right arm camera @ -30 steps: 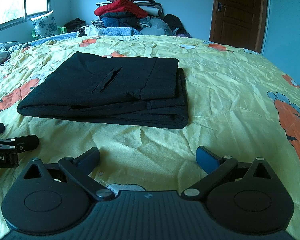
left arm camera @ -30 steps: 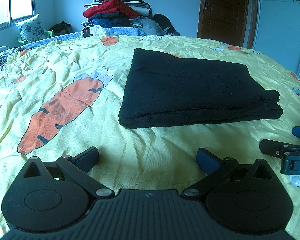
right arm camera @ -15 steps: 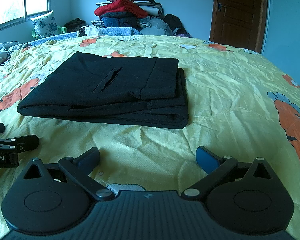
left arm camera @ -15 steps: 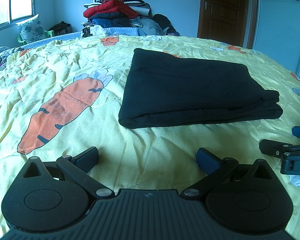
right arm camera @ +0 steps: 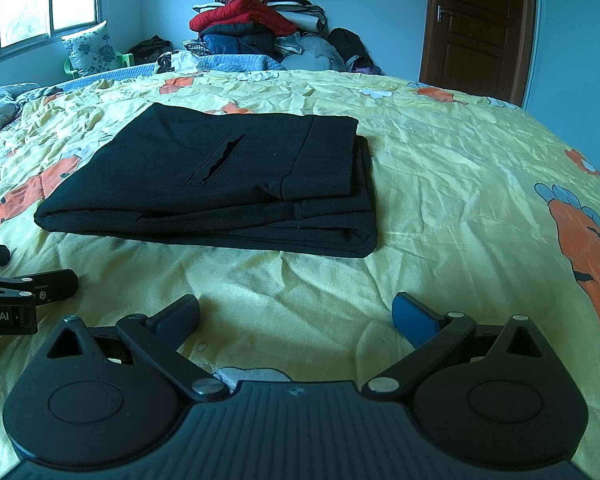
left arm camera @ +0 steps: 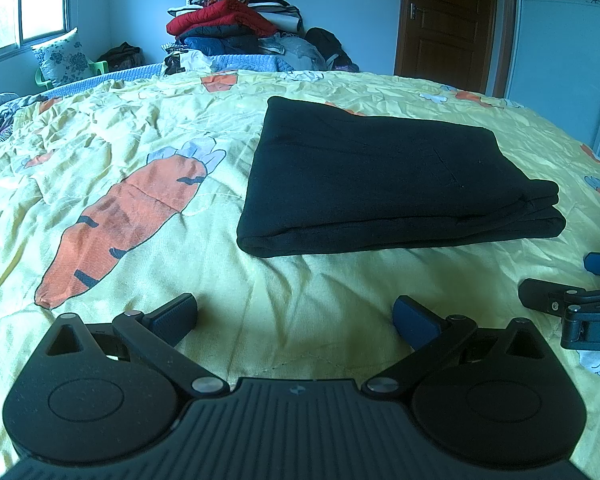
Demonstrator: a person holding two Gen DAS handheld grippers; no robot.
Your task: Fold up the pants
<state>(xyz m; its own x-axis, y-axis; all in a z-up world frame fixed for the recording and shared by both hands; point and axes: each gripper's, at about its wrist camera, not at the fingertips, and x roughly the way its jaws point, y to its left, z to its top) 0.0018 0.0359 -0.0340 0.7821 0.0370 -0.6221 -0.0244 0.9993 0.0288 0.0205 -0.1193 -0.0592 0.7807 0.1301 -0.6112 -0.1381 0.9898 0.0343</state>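
On the carrot-print bedspread (left arm camera: 148, 152) the black pants (left arm camera: 380, 176) lie folded. We judge folding done, so we rest left gripper (left arm camera: 296, 316) and right gripper (right arm camera: 296, 316) spread wide, empty, clear of the cloth.

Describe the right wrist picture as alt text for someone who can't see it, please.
Black pants, folded into a flat rectangle, lie on a yellow bedspread printed with carrots. In the foreground the right gripper rests low with its fingers spread wide, holding nothing; the left gripper peeks in at the left edge. Behind are piled clothes and a brown door.
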